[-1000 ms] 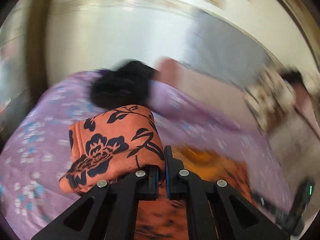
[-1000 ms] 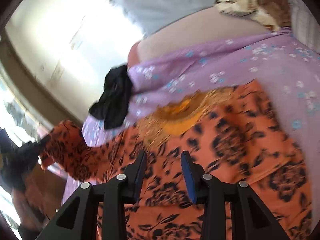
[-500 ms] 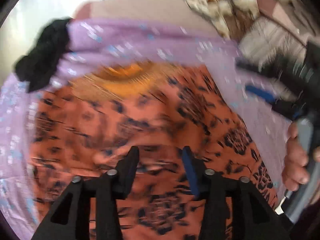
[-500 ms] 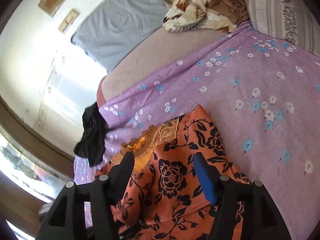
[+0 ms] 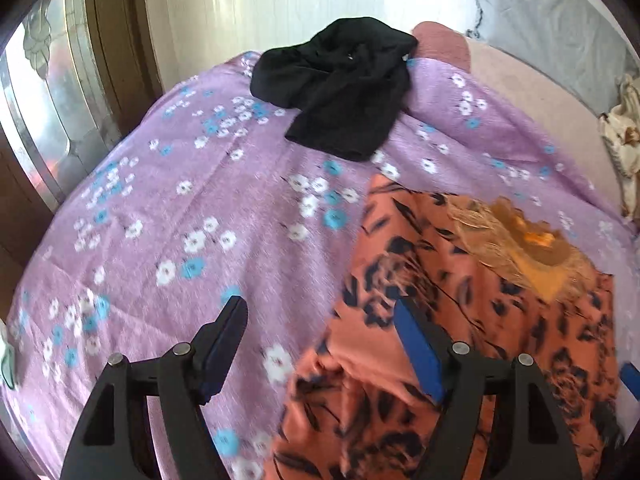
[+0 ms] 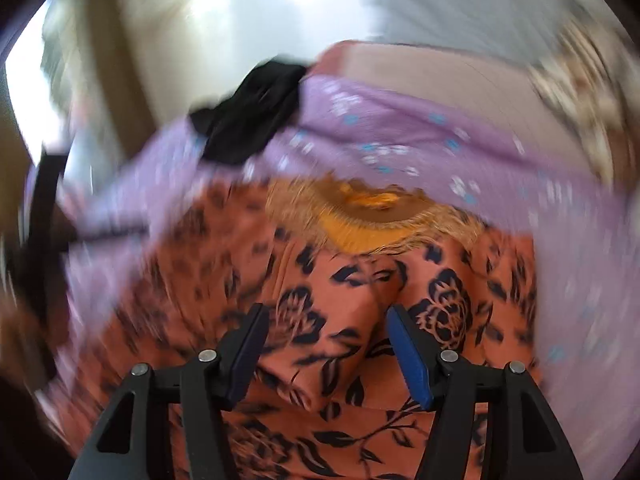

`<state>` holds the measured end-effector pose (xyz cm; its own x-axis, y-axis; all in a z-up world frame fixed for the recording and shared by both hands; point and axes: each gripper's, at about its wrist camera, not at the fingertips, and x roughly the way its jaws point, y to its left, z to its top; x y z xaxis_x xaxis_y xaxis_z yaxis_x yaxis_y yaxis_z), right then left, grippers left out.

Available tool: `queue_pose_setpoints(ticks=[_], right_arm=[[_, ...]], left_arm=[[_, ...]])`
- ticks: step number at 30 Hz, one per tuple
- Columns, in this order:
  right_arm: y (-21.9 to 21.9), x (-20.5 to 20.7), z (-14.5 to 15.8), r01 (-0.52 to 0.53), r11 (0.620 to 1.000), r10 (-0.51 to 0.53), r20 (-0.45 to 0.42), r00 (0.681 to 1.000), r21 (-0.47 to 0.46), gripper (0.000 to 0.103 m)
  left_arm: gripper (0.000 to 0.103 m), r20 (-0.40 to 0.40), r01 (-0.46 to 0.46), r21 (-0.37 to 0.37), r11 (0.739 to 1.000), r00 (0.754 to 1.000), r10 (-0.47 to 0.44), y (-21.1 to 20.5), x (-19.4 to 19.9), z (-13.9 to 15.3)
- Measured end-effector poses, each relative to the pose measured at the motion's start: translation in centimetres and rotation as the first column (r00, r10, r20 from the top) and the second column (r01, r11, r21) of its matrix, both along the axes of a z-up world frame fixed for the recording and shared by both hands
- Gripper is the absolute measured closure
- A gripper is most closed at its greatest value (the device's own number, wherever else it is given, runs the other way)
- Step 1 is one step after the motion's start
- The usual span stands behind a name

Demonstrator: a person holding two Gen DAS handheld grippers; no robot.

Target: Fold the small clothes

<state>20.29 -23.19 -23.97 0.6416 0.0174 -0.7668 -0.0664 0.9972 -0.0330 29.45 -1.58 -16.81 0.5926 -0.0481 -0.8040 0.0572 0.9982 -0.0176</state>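
Note:
An orange garment with a black flower print (image 5: 472, 312) lies on the purple flowered bedsheet (image 5: 192, 216), its golden embroidered neckline (image 5: 520, 240) toward the far side. My left gripper (image 5: 320, 344) is open and empty above the garment's left edge. My right gripper (image 6: 324, 352) is open and empty over the garment's middle (image 6: 360, 312), where the cloth shows a raised crease. The right wrist view is blurred by motion.
A crumpled black garment (image 5: 344, 84) lies at the far edge of the sheet, also in the right wrist view (image 6: 248, 120). A grey pillow (image 5: 552, 16) and a patterned blanket (image 5: 624, 140) lie far right. A wooden window frame (image 5: 104, 52) stands at left.
My left gripper let go of the garment's folded part, opened, and swung left to the garment's edge. My right gripper has moved over the garment's middle and stays open.

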Motion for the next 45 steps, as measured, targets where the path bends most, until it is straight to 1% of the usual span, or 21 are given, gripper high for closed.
queue_pose_setpoints(ticks=[2, 3, 5, 7, 8, 11, 12, 13, 14, 16, 19, 21, 22, 24, 26, 28, 29, 32, 36, 42, 45], right_arm=[[1.7, -0.5, -0.7, -0.068, 0.993, 0.067, -0.012, 0.998, -0.097, 0.038], [2.1, -0.6, -0.8, -0.090, 0.989, 0.088, -0.015, 0.996, -0.116, 0.038], [2.7, -0.7, -1.4, -0.118, 0.980, 0.117, -0.020, 0.993, -0.158, 0.039], [2.9, -0.1, -2.2, -0.115, 0.980, 0.109, -0.044, 0.993, -0.163, 0.039], [3.0, 0.4, -2.9, -0.110, 0.981, 0.101, -0.065, 0.993, -0.158, 0.039], [3.0, 1.9, -4.7, -0.073, 0.985, 0.056, -0.110, 0.992, -0.158, 0.043], [2.7, 2.4, -5.0, -0.055, 0.989, 0.040, -0.110, 0.993, -0.135, 0.057], [2.3, 2.7, -5.1, -0.034, 0.993, 0.022, -0.110, 0.994, -0.111, 0.075], [2.0, 3.1, -5.1, -0.011, 0.996, 0.001, -0.111, 0.994, -0.086, 0.077], [0.9, 3.5, -4.7, 0.043, 0.999, -0.045, -0.103, 0.994, -0.026, 0.091], [-1.2, 3.5, -4.0, 0.119, 0.992, -0.114, -0.102, 0.988, 0.043, 0.092], [-3.4, 3.2, -3.5, 0.155, 0.978, -0.139, -0.120, 0.983, 0.140, 0.092], [-3.9, 3.1, -3.4, 0.153, 0.972, -0.132, -0.125, 0.983, 0.177, 0.092], [-4.7, 2.7, -3.2, 0.115, 0.947, -0.073, -0.148, 0.986, 0.301, 0.090], [-4.2, 2.6, -3.2, 0.080, 0.929, -0.018, -0.173, 0.985, 0.361, 0.090], [-2.9, 2.7, -3.2, 0.054, 0.946, 0.002, -0.174, 0.985, 0.320, 0.082], [-2.1, 2.8, -3.1, 0.031, 0.959, 0.017, -0.166, 0.986, 0.283, 0.081], [-0.5, 2.6, -2.8, -0.021, 0.970, 0.058, -0.149, 0.987, 0.243, 0.081], [0.0, 2.8, -3.1, -0.048, 0.984, 0.071, -0.131, 0.989, 0.171, 0.081], [0.8, 3.2, -4.4, -0.061, 0.989, 0.083, -0.173, 0.981, 0.131, 0.077], [0.8, 3.1, -5.0, -0.050, 0.990, 0.069, -0.144, 0.987, 0.130, 0.077]], left_arm=[[0.027, -0.018, -0.004, 0.008, 1.000, 1.000, 0.005, -0.2, 0.5, -0.3], [0.027, -0.033, -0.006, 0.007, 1.000, 0.999, 0.006, -0.2, 0.8, -0.7], [0.027, -0.105, -0.011, 0.024, 1.000, 0.994, 0.013, -0.8, 2.3, -2.5], [0.027, -0.186, 0.009, 0.057, 0.998, 0.983, 0.002, -1.6, 2.7, -4.4], [0.027, -0.198, 0.017, 0.065, 0.998, 0.980, -0.003, -1.7, 2.8, -4.9], [0.027, -0.193, 0.022, 0.066, 0.998, 0.981, -0.009, -1.8, 2.4, -4.1], [0.027, -0.192, 0.023, 0.055, 0.998, 0.981, -0.012, -1.7, 2.3, -3.9], [0.027, -0.196, 0.018, 0.050, 0.999, 0.981, -0.008, -1.5, 2.3, -3.8], [0.027, -0.204, 0.013, 0.044, 0.999, 0.979, -0.004, -1.3, 2.3, -3.9], [0.027, -0.216, 0.001, 0.017, 1.000, 0.976, 0.002, -0.9, 2.3, -4.0], [0.027, -0.222, -0.008, 0.019, 1.000, 0.975, 0.012, -0.8, 2.3, -3.9], [0.027, -0.219, -0.008, 0.030, 1.000, 0.976, 0.014, -0.9, 2.2, -3.9], [0.027, -0.217, -0.005, 0.036, 0.999, 0.976, 0.013, -1.1, 2.1, -3.8], [0.027, -0.214, -0.004, 0.045, 0.999, 0.977, 0.013, -1.3, 2.2, -3.9], [0.027, -0.215, -0.007, 0.046, 0.999, 0.976, 0.017, -1.4, 2.3, -3.9], [0.027, -0.214, -0.008, 0.047, 0.999, 0.977, 0.018, -1.5, 2.3, -3.9], [0.027, -0.212, -0.006, 0.050, 0.999, 0.977, 0.016, -1.5, 2.2, -3.9], [0.027, -0.214, 0.001, 0.050, 0.999, 0.977, 0.010, -1.5, 2.4, -4.0], [0.027, -0.221, -0.005, 0.039, 0.999, 0.975, 0.013, -1.4, 2.6, -4.1], [0.027, -0.217, -0.002, 0.046, 0.999, 0.976, 0.012, -1.5, 2.5, -4.1], [0.026, -0.218, -0.003, 0.043, 0.999, 0.976, 0.012, -1.4, 2.4, -4.2]])
